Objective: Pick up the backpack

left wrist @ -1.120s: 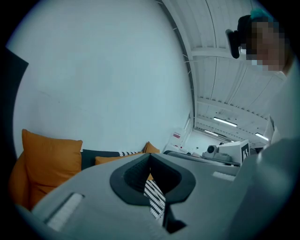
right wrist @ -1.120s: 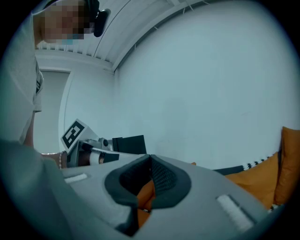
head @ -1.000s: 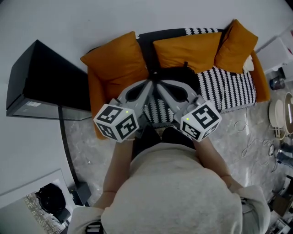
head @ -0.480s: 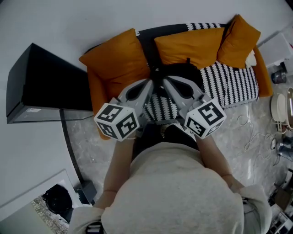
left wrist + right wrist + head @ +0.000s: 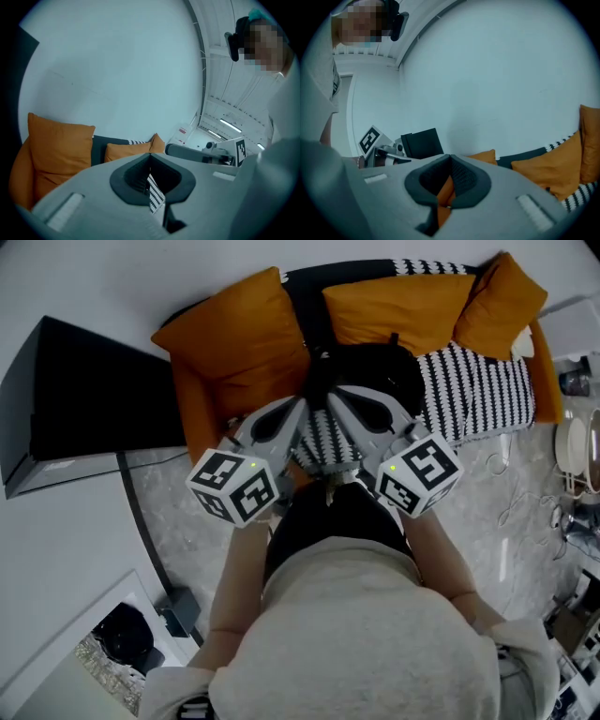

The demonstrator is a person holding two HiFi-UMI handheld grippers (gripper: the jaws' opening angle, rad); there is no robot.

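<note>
Now, left gripper (image 5: 298, 413): held out in front of the person's body, aimed at the sofa; jaws together on nothing, a strip of striped cloth showing only through the window behind the tips.
Right gripper (image 5: 336, 401): just beside the left one, angled inward so that the two tips nearly meet; jaws likewise closed and empty, orange fabric visible past them.
Backpack (image 5: 380, 371): black and rounded, resting on the sofa seat directly beyond the tips and a little to their right; whether either tip touches it cannot be told.
Striped throw (image 5: 478, 390): spread over the seat under and beside the backpack.
Sofa (image 5: 195, 418): orange, with a large cushion (image 5: 239, 334) at the left and more along the back.
Step in hand: the approach, as it seems, with both tools brought close and no grip made yet.
Next move: probably part at least one pair of jaws, find a strap or the top handle against the dark fabric, and close on that, not on the throw beneath.
</note>
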